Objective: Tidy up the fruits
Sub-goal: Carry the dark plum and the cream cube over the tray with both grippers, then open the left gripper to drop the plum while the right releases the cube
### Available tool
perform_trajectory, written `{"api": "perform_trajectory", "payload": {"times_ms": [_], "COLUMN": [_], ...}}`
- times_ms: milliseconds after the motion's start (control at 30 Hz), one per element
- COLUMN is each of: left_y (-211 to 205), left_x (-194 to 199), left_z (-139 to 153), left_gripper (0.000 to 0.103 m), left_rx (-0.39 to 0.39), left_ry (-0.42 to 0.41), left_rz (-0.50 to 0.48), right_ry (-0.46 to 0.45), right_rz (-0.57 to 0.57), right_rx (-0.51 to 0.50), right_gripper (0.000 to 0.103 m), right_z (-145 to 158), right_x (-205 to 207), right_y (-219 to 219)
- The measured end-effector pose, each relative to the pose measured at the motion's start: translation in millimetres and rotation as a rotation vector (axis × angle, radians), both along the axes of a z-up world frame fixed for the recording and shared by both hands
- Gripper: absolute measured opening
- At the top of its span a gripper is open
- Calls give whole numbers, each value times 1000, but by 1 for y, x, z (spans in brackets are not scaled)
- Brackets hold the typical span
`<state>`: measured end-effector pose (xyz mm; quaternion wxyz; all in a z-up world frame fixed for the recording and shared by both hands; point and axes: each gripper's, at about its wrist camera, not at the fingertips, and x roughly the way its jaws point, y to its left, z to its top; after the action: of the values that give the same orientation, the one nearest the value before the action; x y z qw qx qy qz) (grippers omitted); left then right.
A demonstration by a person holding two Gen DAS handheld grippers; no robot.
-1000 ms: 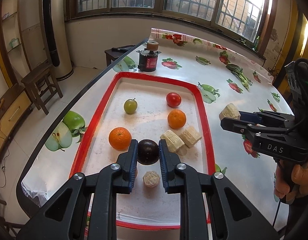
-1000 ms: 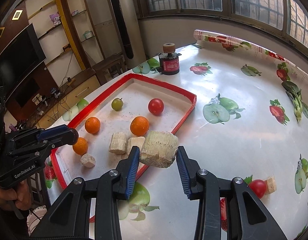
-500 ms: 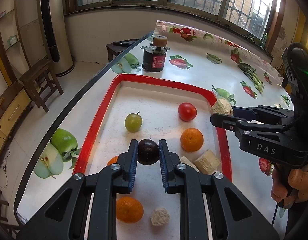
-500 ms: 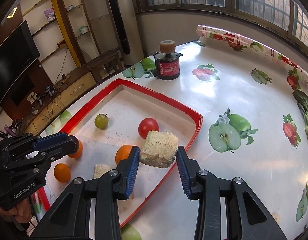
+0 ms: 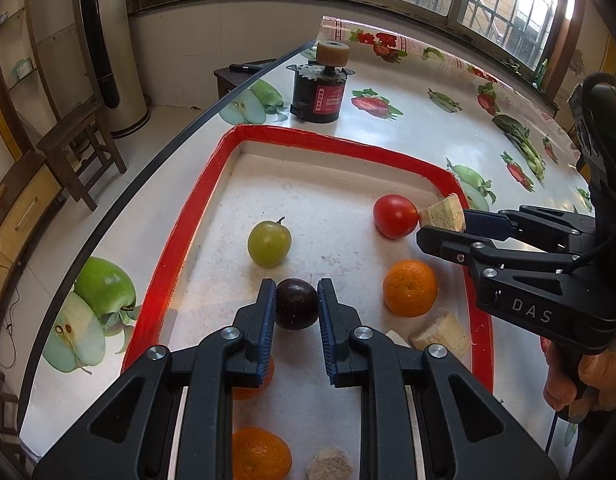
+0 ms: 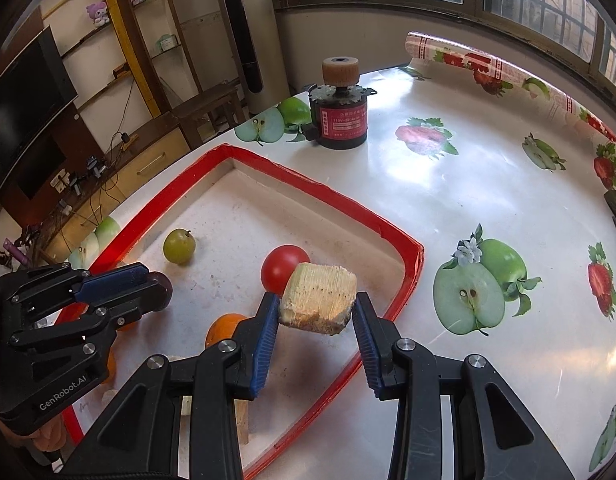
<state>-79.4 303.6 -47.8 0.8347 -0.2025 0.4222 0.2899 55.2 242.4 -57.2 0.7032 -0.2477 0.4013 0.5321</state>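
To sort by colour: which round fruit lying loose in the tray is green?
The green fruit with a short stem, near the tray's left rim. The loose tomato is red, the others orange.

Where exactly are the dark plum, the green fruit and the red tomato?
dark plum [image 5: 296, 309], left wrist view, on its front face between the left tool's pads.
green fruit [image 5: 269, 243], left wrist view, on the middle of its skin.
red tomato [image 6: 282, 270], right wrist view, on its visible upper left side.
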Motion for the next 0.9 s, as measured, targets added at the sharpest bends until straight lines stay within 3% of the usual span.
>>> {"api": "perform_trajectory", "payload": {"times_ms": [300, 467, 567, 900], "left_y": [1, -4, -9, -21], "left_x": [-2, -5, -9, -20], "left_z": [-2, 4, 8, 16], "left_gripper": [21, 33, 47, 48], "left_rx": [-6, 14, 31, 28], "left_ry": [10, 19, 18, 7], "left_rz": [14, 28, 34, 38], "right_ry": [7, 22, 21, 14], "right_rz": [-1, 0, 4, -15], "right_rx": [17, 25, 34, 73], "right_gripper": [41, 43, 47, 52], "right_z": [0, 4, 9, 29], "right_x": [0, -1, -5, -12], "right_y": [-3, -9, -15, -47]}}
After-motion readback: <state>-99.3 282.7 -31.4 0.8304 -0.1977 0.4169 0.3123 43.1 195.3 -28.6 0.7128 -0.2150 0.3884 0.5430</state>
